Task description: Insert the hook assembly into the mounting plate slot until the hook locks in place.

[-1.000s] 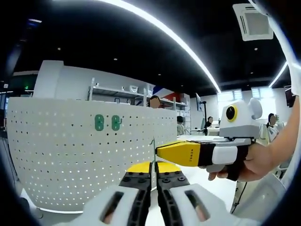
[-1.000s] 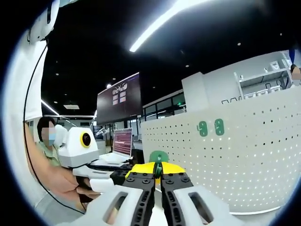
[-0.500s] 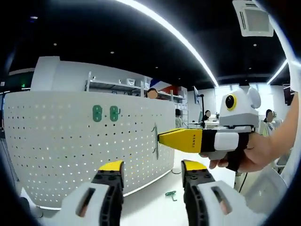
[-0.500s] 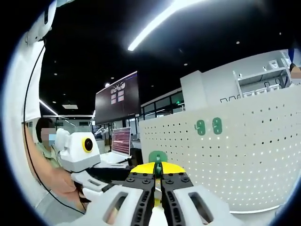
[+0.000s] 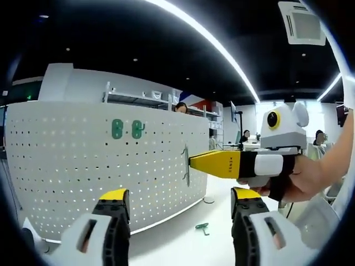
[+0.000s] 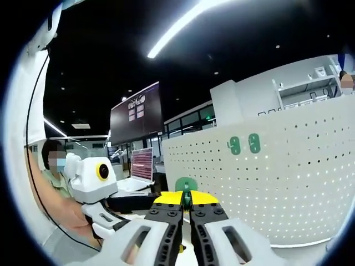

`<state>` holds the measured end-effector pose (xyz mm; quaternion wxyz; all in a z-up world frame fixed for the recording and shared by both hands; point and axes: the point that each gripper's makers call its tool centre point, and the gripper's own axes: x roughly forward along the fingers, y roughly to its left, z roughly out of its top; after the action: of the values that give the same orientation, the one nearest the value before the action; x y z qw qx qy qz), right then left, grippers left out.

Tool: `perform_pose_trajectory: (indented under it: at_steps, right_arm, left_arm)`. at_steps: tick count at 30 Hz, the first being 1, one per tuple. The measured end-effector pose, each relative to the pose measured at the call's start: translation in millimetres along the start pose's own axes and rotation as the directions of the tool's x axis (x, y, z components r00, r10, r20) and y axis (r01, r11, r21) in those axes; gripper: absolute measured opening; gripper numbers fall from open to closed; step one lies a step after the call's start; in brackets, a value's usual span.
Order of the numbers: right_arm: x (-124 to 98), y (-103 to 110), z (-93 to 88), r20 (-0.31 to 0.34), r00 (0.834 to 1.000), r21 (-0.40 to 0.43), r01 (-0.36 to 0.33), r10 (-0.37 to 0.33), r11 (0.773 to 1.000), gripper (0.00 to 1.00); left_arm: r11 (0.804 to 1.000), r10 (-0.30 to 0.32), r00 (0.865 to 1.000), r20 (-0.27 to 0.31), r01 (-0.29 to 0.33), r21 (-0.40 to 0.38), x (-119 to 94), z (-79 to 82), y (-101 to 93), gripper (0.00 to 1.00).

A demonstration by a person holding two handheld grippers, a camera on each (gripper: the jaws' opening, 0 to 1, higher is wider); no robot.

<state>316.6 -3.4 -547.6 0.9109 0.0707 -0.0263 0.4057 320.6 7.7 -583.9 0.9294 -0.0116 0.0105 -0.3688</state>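
Step in hand, by judgement: carrying hook (image 6: 186, 185) to pegboard (image 5: 83, 166) for insertion; not yet seated.

Right gripper (image 6: 186, 200): fingers (image 6: 166, 210) together, clamped on the green hook, which stands up just past the tips. Seen edge-on from the left gripper view, as a thin strip at the yellow tips, in front of the board face. Touching the board or just off it: cannot tell.

Left gripper (image 5: 180, 199): fingers (image 5: 113, 197) wide apart, holding nothing, aimed at the board, below and beside the right tips.

Two green hooks (image 5: 125, 128) already on the board, up and left of the left fingers. Spare green hook (image 5: 202, 227) lying on desk (image 5: 166, 246), between and beyond the left fingers.

To do it well:
- Keep the hook square to the board, tabs lined up with a hole row before pushing.
- Push straight in along the fingers, then press down to lock; no twisting.
- Keep the clamp firm; thin piece, likely to pivot in the pads.
- Steady the board with the free left gripper if it flexes or slides.
- Keep board, hook and both tips in sight.
- Stop on lock only; test with a light tug.

Pose: right gripper held level by a hand (image 5: 299, 185) coming in from the right of the left fingers, pointing sideways across at the board. Left gripper low, roughly level, facing the board head-on.
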Motion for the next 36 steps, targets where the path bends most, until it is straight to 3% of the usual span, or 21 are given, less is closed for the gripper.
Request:
perform_pose_trajectory:
  at_steps: [2, 3, 4, 6, 7, 9, 11, 20, 34, 36]
  right_arm:
    - [-1, -3, 2.2, 0.005, 1.0, -0.054, 0.025, -0.025, 0.998, 0.0]
    - [-4, -13, 4.1, -0.003, 0.996, -0.13, 0.092, -0.093, 0.987, 0.0]
    - [-6, -16, 10.3, 0.028, 0.993, -0.169, 0.119, -0.115, 0.978, 0.0]
    - [-13, -32, 10.0, 0.022, 0.977, -0.219, 0.21, -0.211, 0.953, 0.0]
    - [-16, -36, 10.5, 0.028, 0.972, -0.218, 0.233, -0.233, 0.948, 0.0]
    - [-24, -52, 12.3, 0.03, 0.948, -0.257, 0.314, -0.317, 0.914, 0.0]
    - [-29, -61, 13.2, 0.032, 0.935, -0.214, 0.353, -0.354, 0.911, 0.0]
    - [-25, -62, 10.4, 0.013, 0.933, -0.209, 0.354, -0.359, 0.912, 0.0]
    - [-10, -96, 30.1, 0.032, 0.906, -0.159, 0.422, -0.423, 0.893, 0.01]
    - [-7, -101, 35.5, 0.051, 0.903, -0.114, 0.43, -0.427, 0.896, 0.01]
  left_arm:
    - [1.0, 0.001, 1.0, -0.003, -0.001, 0.001, -1, -0.9, 0.3, 0.76]
    - [1.0, 0.0, 1.0, -0.003, 0.0, -0.002, -1, -1.3, 0.2, 0.76]
    - [1.0, 0.002, 1.0, -0.004, -0.002, -0.002, -1, -1.7, 0.4, 0.75]
    - [1.0, 0.006, 1.0, -0.005, -0.006, -0.006, -2, -2.0, 0.8, 0.75]
    - [1.0, 0.007, 1.0, -0.007, -0.007, -0.01, -2, -2.8, 1.3, 0.75]
    - [1.0, 0.009, 1.0, -0.01, -0.009, -0.009, -3, -3.7, 1.4, 0.75]
    - [1.0, 0.015, 1.0, -0.008, -0.015, -0.004, -3, -3.0, 2.3, 0.74]
    - [1.0, 0.025, 1.0, 0.002, -0.025, -0.002, -4, -0.8, 4.5, 0.74]
    - [0.998, 0.065, 0.998, 0.008, -0.065, -0.002, -13, 3.1, 14.6, 0.73]
    - [0.998, 0.069, 0.998, 0.012, -0.069, 0.002, -14, 4.5, 16.3, 0.73]
